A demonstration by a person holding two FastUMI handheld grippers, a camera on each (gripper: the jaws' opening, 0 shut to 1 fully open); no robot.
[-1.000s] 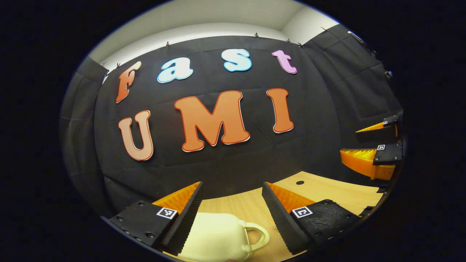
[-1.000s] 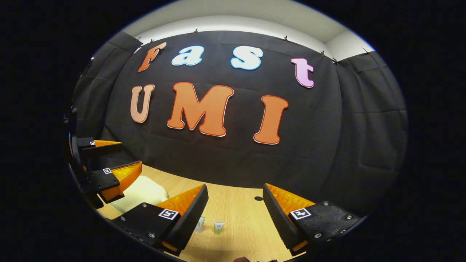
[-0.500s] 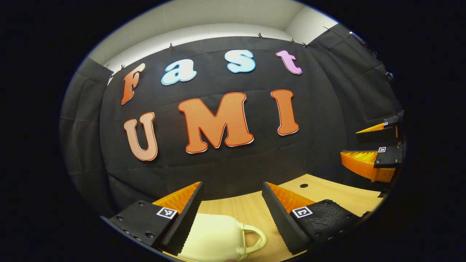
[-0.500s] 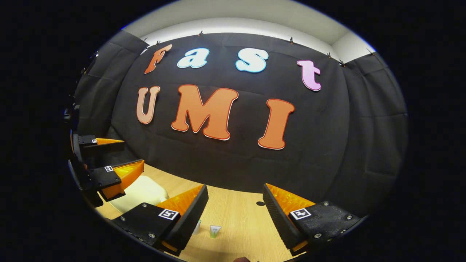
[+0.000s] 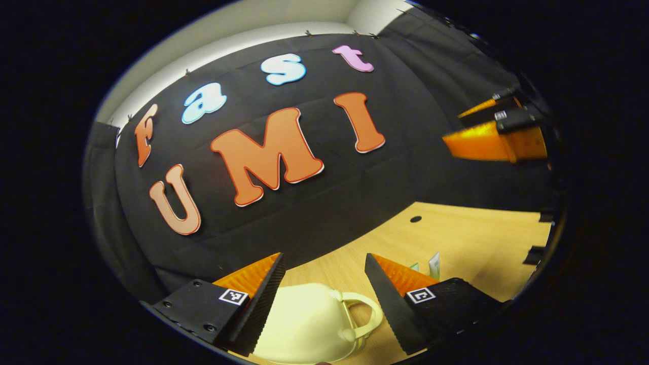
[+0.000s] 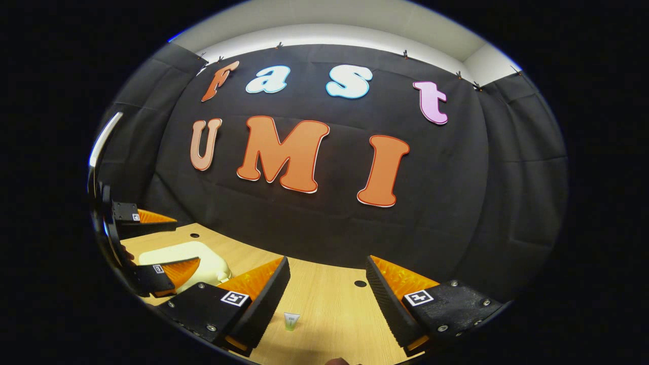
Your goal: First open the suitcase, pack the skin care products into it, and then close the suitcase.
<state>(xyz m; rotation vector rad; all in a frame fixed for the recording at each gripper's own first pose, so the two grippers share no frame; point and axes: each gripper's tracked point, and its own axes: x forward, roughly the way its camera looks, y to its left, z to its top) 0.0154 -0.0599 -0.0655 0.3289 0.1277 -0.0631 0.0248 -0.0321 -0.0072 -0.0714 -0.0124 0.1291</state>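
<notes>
**Cream suitcase still shut, both grippers wide and empty**

Cream-coloured and hard-shelled, the small suitcase (image 5: 304, 324) lies closed on the wooden table (image 5: 476, 228), its looped handle (image 5: 362, 317) facing the gap between the left gripper's (image 5: 324, 284) fingers. That gripper hovers just above the case with its jaws spread wide, holding nothing. The right gripper (image 6: 328, 286) is equally open and empty over bare table, with one small skin care tube (image 6: 291, 320) standing below it; the left gripper view shows two tubes (image 5: 434, 264) beside the case.

The likely trouble: the case looks light and smooth (a judgement only), so a one-sided pull at the handle or lid could slide or tip it rather than open it, perhaps into the tubes standing near. Where the latch or seam lies, I cannot tell from here, so a grab could miss it.

Against the earlier frames, the left gripper view has rolled and swung, bringing the tubes into sight, and in the right gripper view the left gripper sits lower, over the case.
</notes>
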